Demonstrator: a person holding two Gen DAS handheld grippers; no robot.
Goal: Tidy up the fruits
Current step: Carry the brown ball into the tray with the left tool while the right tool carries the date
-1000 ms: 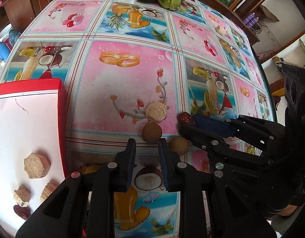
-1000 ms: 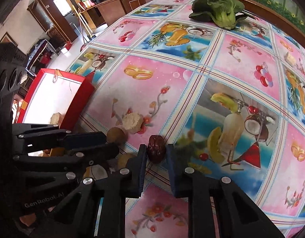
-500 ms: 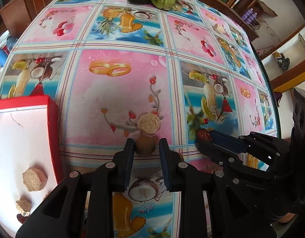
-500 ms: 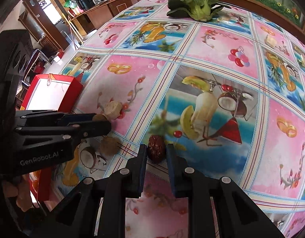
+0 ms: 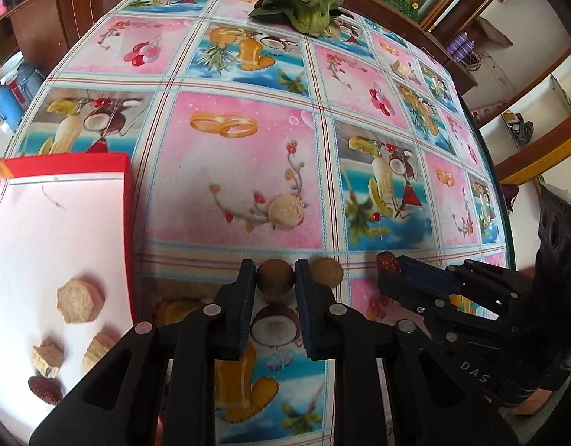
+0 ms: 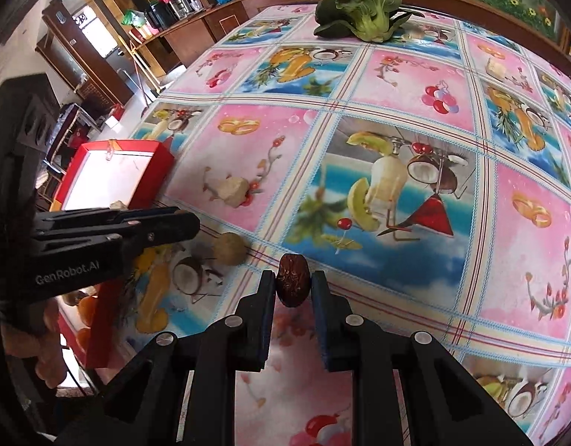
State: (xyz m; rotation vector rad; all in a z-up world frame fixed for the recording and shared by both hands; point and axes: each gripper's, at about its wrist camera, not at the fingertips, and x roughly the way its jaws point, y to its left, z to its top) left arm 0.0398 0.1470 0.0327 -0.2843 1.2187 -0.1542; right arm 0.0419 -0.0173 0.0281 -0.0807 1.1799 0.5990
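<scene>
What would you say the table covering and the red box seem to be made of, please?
The table covering looks like glossy printed vinyl or oilcloth: it shows soft glare and lies smooth. The red box seems to be coated cardboard with a matte white inside: thin, straight walls; I cannot be sure.

Table [image 5: 248,171] covered by a pink and blue picture cloth, a red box [image 5: 129,200] set at its left edge, leafy greens [image 5: 304,9] laid at the far side, a pale chunk [image 5: 287,211] and a round brown fruit [image 5: 326,271] left near the front

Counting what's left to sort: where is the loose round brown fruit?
In the left wrist view, the loose round brown fruit lies on the tablecloth, just right of the left gripper.
</scene>
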